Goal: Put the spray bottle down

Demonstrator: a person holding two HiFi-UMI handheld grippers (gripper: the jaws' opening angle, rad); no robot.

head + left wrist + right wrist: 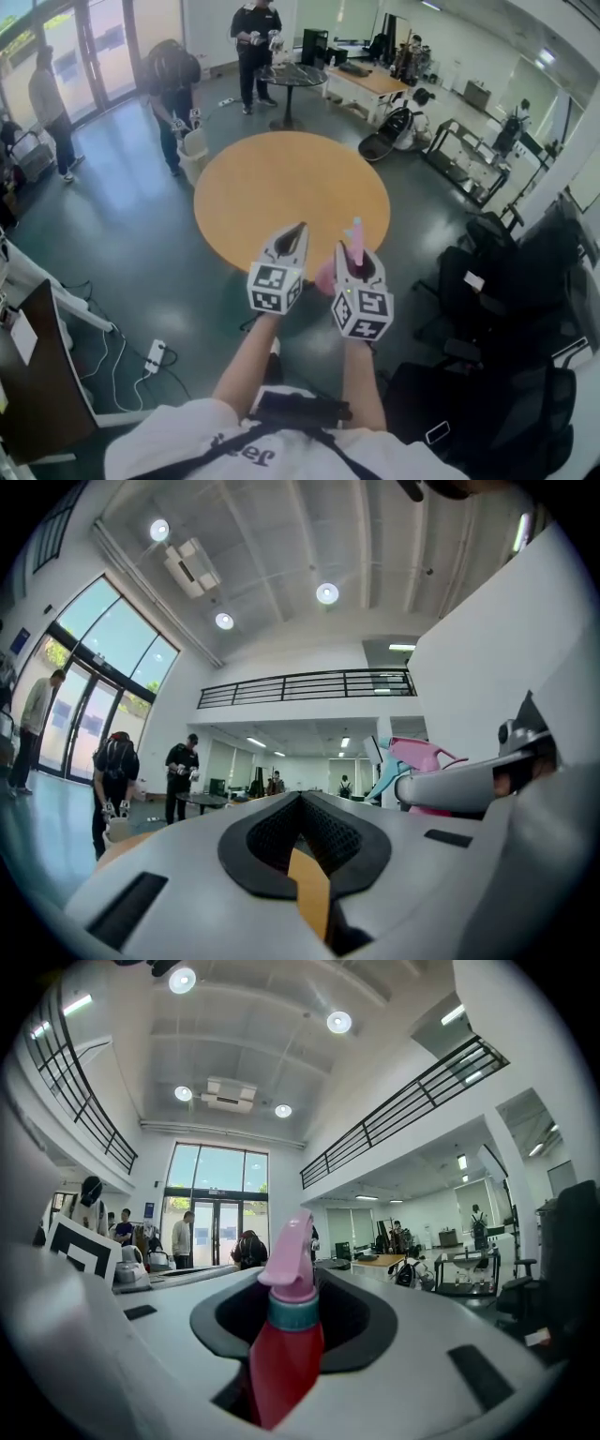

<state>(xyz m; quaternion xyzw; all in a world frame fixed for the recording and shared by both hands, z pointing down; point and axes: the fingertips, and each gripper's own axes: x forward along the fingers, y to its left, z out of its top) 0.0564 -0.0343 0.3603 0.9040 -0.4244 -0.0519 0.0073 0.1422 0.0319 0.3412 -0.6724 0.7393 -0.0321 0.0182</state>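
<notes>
A spray bottle with a red body [284,1349] and a pink head stands upright between the jaws of my right gripper [298,1283], which is shut on it. In the head view its pink head [356,239] rises above the right gripper [357,255], just short of the near edge of the round wooden table [281,183]. My left gripper [300,231] is alongside on the left, level, its jaws meeting at a point with nothing in them. In the left gripper view [300,799] the bottle's pink head [427,758] shows at the right.
Black office chairs [497,272] crowd the right side and a dark desk [37,375] stands at the left, with a power strip [154,356] on the floor. A white bin [194,150] stands by the table's far left. Beyond it are several people and a small dark table [292,75].
</notes>
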